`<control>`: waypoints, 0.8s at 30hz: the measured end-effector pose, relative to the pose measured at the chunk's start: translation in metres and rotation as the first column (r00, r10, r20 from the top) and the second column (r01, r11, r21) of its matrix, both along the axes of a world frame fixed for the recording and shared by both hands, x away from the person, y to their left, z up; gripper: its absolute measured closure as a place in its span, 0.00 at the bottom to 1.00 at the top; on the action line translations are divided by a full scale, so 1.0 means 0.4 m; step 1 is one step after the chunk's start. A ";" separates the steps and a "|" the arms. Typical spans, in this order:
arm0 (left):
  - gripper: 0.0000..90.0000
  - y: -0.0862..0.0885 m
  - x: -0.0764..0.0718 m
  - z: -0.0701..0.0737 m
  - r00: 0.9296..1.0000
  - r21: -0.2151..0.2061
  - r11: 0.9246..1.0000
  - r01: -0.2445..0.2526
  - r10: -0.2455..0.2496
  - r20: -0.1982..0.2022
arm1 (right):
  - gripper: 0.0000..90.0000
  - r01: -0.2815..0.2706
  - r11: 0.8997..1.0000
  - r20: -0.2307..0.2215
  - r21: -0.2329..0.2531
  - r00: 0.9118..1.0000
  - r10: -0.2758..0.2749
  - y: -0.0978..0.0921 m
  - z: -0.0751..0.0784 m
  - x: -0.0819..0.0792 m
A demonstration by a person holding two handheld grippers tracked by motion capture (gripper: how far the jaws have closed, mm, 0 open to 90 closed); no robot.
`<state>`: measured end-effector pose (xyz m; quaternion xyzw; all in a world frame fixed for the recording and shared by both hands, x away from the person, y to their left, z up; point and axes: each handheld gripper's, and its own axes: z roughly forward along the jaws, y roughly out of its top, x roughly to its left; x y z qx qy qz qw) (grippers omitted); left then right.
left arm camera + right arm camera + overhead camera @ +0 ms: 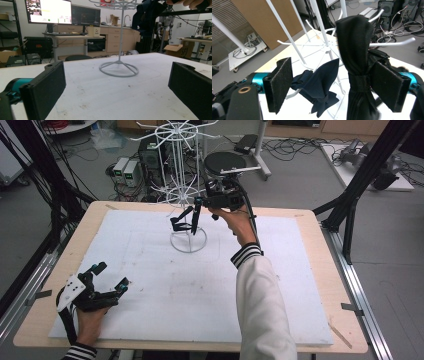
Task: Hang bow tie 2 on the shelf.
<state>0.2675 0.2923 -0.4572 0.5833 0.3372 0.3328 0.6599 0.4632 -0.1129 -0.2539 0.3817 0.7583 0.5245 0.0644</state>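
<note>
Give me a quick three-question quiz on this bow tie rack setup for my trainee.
1. True or false: the left gripper is low over the white foam board with its jaws apart.
2. What hangs between the open jaws of the right gripper? A) a black fabric bow tie B) a red cap C) a steel spoon
3. How many bow ties hang on the white wire display rack?

Key: 1 true. 2 A. 3 two: the black one and a dark navy fabric bow tie.
</note>
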 end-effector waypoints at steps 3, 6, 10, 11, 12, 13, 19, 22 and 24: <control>0.02 0.000 0.000 0.000 1.000 0.002 1.000 0.001 -0.001 0.001 | 0.22 0.003 1.000 -0.005 0.009 1.000 -0.003 -0.002 0.001 0.000; 0.02 0.000 0.000 0.000 1.000 0.000 1.000 0.000 0.000 0.000 | 0.22 -0.003 1.000 -0.011 0.008 1.000 0.003 -0.002 0.002 -0.002; 0.02 0.000 0.000 0.000 1.000 0.000 1.000 0.000 0.000 0.000 | 0.24 -0.014 1.000 -0.009 0.025 1.000 0.014 -0.004 0.004 -0.002; 0.02 0.000 0.000 0.000 1.000 0.000 1.000 -0.001 0.001 0.000 | 0.25 -0.016 0.999 -0.008 0.030 1.000 0.017 -0.005 0.004 -0.002; 0.02 0.000 0.000 0.000 1.000 0.000 1.000 -0.001 0.001 0.000 | 0.25 -0.021 0.999 -0.012 0.040 1.000 0.021 -0.006 0.005 -0.003; 0.02 0.000 0.000 0.000 1.000 0.002 1.000 -0.001 0.001 -0.001 | 0.26 -0.025 0.998 -0.017 0.051 1.000 0.026 -0.007 0.005 -0.003; 0.02 0.000 0.000 0.000 1.000 0.002 1.000 0.000 0.000 0.000 | 0.27 -0.046 0.994 -0.090 0.097 0.994 0.055 -0.014 -0.004 0.002; 0.02 -0.001 0.000 0.000 1.000 0.000 1.000 0.000 0.000 0.001 | 0.27 -0.042 0.994 -0.094 0.099 0.994 0.052 -0.017 -0.006 0.000; 0.02 0.000 0.000 0.000 1.000 0.005 1.000 0.000 0.000 0.001 | 0.27 -0.043 0.994 -0.097 0.098 0.994 0.053 -0.021 -0.006 -0.003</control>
